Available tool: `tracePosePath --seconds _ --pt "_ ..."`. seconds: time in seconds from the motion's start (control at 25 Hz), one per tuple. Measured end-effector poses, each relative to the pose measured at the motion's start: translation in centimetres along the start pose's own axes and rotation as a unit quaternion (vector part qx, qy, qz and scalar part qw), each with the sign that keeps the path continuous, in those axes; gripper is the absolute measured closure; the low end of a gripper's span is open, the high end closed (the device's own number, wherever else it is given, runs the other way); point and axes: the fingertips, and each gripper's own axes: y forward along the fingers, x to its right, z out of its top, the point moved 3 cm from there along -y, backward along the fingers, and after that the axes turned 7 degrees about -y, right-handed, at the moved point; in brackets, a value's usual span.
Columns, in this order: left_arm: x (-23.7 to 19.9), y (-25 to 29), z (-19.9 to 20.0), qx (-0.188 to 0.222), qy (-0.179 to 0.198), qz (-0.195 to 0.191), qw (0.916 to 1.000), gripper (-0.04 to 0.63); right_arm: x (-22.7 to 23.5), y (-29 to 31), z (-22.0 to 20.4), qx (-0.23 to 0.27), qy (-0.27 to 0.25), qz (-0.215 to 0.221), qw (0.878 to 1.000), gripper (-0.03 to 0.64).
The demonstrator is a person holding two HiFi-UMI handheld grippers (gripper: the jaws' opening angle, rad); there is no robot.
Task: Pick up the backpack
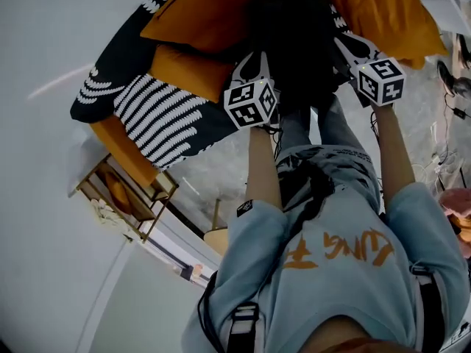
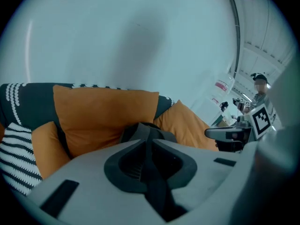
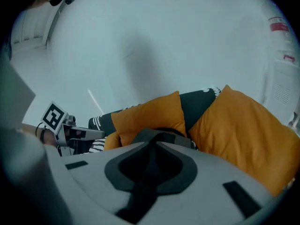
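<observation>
Near the backpack — plain only overhead — left gripper, right gripper: fingers closed.

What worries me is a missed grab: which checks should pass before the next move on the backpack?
1. Target found: black backpack lies among the orange cushions: ok.
2. Jaws of left hand-held gripper apart for a grasp: not ok, shut.
3. Jaws of right hand-held gripper apart for a grasp: not ok, shut.
4. Both hand-held grippers at the backpack: ok.
5. Strap or handle to grasp picked out: cannot tell, too dark.
</observation>
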Motion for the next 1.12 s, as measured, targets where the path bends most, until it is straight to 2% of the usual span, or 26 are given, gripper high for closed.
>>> tracePosePath --seconds 0.12,0.2,0.24,0.32,0.36,0.44,0.72,0.76,0.92,1.12 --pt "-0.6 2.4 -0.9 -0.031 0.010 -0.015 0.9994 0.571 1.4 1.7 -1.7 -0.016 0.020 -0.003 1.000 0.553" --pt "-1.5 3.6 -0.9 -0.042 0.017 -0.020 0.9988 0.569 1.9 3.0 -2.5 -0.030 0.035 -0.002 0.999 0.438" --pt "-1.9 4.3 -0.7 -0.046 0.020 -0.021 0.9985 0.569 2.2 3.7 -2.8 -0.038 0.040 -0.001 0.999 0.421" --pt "-2.5 5.5 -0.3 -0.057 0.023 -0.026 0.9978 0.536 2.7 4.8 -3.0 -0.048 0.042 -0.002 0.998 0.408" --pt "-2.7 6.2 -0.3 -0.065 0.024 -0.030 0.9971 0.465 3.0 5.2 -3.1 -0.052 0.041 -0.004 0.998 0.407" --pt "-3.1 7.6 -0.1 -0.082 0.033 -0.034 0.9955 0.415 3.8 6.2 -3.3 -0.059 0.036 -0.007 0.998 0.402" --pt "-4.2 11.9 0.6 -0.118 0.055 -0.050 0.9902 0.360 6.9 10.2 -4.0 -0.088 0.047 -0.011 0.995 0.354" --pt "-4.3 12.4 0.5 -0.123 0.054 -0.055 0.9894 0.354 7.5 10.6 -4.2 -0.094 0.057 -0.016 0.994 0.332" --pt "-4.6 14.5 0.1 -0.145 0.031 -0.079 0.9858 0.342 9.1 12.4 -4.9 -0.104 0.106 -0.015 0.989 0.316" --pt "-5.3 16.2 0.3 -0.161 0.019 -0.106 0.9811 0.342 9.6 15.2 -5.4 -0.124 0.116 -0.009 0.985 0.316"
